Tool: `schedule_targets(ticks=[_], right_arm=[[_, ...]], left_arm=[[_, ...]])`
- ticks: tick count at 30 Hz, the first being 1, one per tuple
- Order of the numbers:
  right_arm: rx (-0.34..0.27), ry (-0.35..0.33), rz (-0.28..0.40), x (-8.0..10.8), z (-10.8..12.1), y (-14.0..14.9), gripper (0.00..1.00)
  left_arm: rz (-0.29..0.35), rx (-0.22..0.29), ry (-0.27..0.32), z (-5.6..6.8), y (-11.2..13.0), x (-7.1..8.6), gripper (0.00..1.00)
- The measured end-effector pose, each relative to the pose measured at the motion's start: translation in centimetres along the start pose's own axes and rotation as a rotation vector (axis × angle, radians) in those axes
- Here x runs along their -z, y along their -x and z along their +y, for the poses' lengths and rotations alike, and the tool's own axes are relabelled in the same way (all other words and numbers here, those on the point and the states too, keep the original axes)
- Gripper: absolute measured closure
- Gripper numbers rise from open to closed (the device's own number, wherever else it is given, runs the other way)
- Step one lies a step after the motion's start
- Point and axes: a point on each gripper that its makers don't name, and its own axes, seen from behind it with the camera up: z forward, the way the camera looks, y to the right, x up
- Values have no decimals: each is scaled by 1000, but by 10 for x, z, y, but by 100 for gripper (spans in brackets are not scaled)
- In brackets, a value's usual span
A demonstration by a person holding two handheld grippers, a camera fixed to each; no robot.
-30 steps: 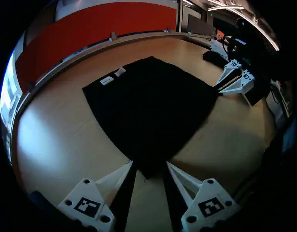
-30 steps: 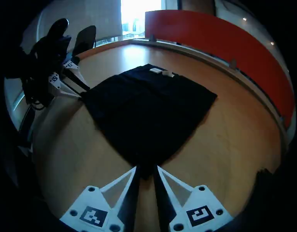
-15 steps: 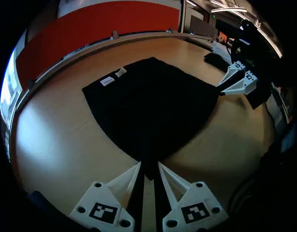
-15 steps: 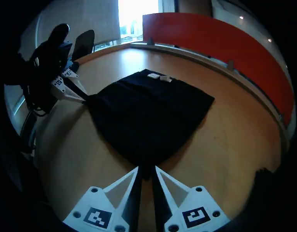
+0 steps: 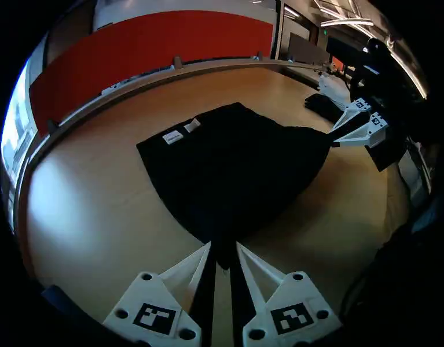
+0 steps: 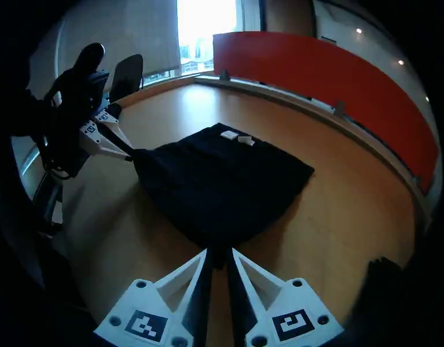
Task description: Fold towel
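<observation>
Table (image 5: 88,191): pale wood, wide and curved; it carries the towel; a red partition (image 5: 146,46) runs along its far edge.
Towel (image 5: 239,156): black, spread on the middle of the table; two neighbouring corners look raised off the wood, with the cloth pulled into a taut edge between them; the far side lies flat.
Left gripper (image 5: 223,254): fingers drawn nearly together and clamped on the near corner of the towel.
Right gripper (image 6: 220,254): fingers likewise pressed on the other held corner; in the left gripper view it sits at the towel's right-hand point.
White tags (image 5: 173,137): two small ones on the far edge, lying on the cloth.
Step, as I judge it: carrying the held edge over toward the tagged edge for a fold.
Risk: each grip seems to take only a corner tip; a sharp pull could slip one out, and the fold would fall skewed.
Risk: uneven travel of the two hands would twist the edge; the smooth wood may let the whole towel slide rather than fold.
</observation>
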Motion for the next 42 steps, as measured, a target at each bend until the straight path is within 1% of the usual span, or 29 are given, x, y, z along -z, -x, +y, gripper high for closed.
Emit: schedule_targets(ticks=[11, 17, 26, 29, 35, 42], right_arm=[[-6, -1, 18, 26, -5, -15, 84], [-2, -5, 22, 40, -11, -20, 84], [-10, -12, 21, 54, -19, -21, 84], [-9, -17, 21, 57, -23, -22, 84], [-7, -24, 19, 64, -30, -23, 84], [-11, -30, 17, 73, -35, -23, 84]], left_arm=[[-11, 34, 12, 13, -9, 27, 86], [-24, 60, 17, 22, -8, 38, 86], [-44, 87, 29, 37, -4, 57, 86], [-48, 94, 29, 40, -3, 62, 86], [-47, 108, 25, 43, -5, 71, 86], [-50, 114, 29, 47, -6, 75, 86]])
